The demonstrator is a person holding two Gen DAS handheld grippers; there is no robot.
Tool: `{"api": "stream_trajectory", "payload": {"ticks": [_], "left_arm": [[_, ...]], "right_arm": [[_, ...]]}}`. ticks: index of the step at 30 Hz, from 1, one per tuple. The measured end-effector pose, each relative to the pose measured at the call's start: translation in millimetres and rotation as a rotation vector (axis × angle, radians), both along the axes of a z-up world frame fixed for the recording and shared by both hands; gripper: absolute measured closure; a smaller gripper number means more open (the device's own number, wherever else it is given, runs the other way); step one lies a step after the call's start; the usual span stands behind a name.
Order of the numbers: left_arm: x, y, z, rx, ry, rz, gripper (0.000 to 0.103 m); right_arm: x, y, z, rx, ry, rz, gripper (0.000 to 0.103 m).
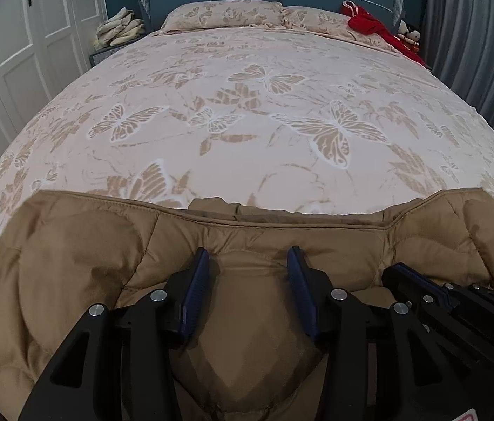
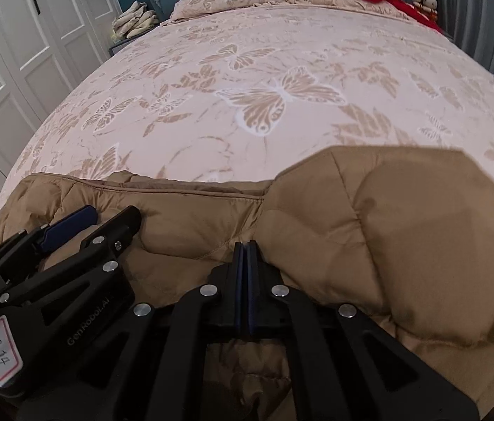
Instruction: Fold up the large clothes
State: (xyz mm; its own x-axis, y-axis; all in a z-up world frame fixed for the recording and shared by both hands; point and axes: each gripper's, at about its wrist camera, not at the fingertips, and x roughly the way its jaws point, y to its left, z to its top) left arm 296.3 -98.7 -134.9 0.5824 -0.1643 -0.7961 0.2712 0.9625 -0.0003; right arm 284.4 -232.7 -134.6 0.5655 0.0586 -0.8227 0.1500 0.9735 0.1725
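A tan quilted puffer jacket [image 1: 82,245] lies on the near end of the bed, also shown in the right wrist view [image 2: 404,231]. My left gripper [image 1: 248,256] is open, its blue-padded fingers spread over a puffed panel of the jacket, pressing on it. My right gripper [image 2: 245,247] is shut, its pads together on a pinch of the jacket's fabric beside a seam. The right gripper shows at the lower right of the left wrist view [image 1: 408,273]; the left gripper shows at the lower left of the right wrist view [image 2: 106,215].
The bed [image 1: 247,112] has a pink butterfly-print cover and pillows [image 1: 225,14] at a teal headboard. A red garment [image 1: 369,21] and small dolls [image 1: 410,31] lie far right. Folded cloths [image 1: 120,29] sit on a nightstand. White wardrobe doors [image 1: 19,45] stand left, grey curtains [image 1: 474,35] right.
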Motion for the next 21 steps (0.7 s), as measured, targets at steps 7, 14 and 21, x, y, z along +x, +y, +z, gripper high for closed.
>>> {"api": "stream_trajectory", "payload": {"ticks": [7, 14, 21], "left_arm": [[2.1, -0.4, -12.7, -0.014, -0.025, 0.009, 0.056], [4.7, 0.7, -21.0, -0.034, -0.037, 0.021, 0.056], [6.7, 2.1, -25.3, -0.052, -0.048, 0.031, 0.055]], "right_arm": [[2.0, -2.6, -14.0, 0.030, -0.016, -0.016, 0.103], [5.1, -3.1, -21.3, 0.038, -0.030, -0.014, 0.103], [6.2, -3.2, -25.9, 0.037, -0.045, -0.017, 0.103]]}}
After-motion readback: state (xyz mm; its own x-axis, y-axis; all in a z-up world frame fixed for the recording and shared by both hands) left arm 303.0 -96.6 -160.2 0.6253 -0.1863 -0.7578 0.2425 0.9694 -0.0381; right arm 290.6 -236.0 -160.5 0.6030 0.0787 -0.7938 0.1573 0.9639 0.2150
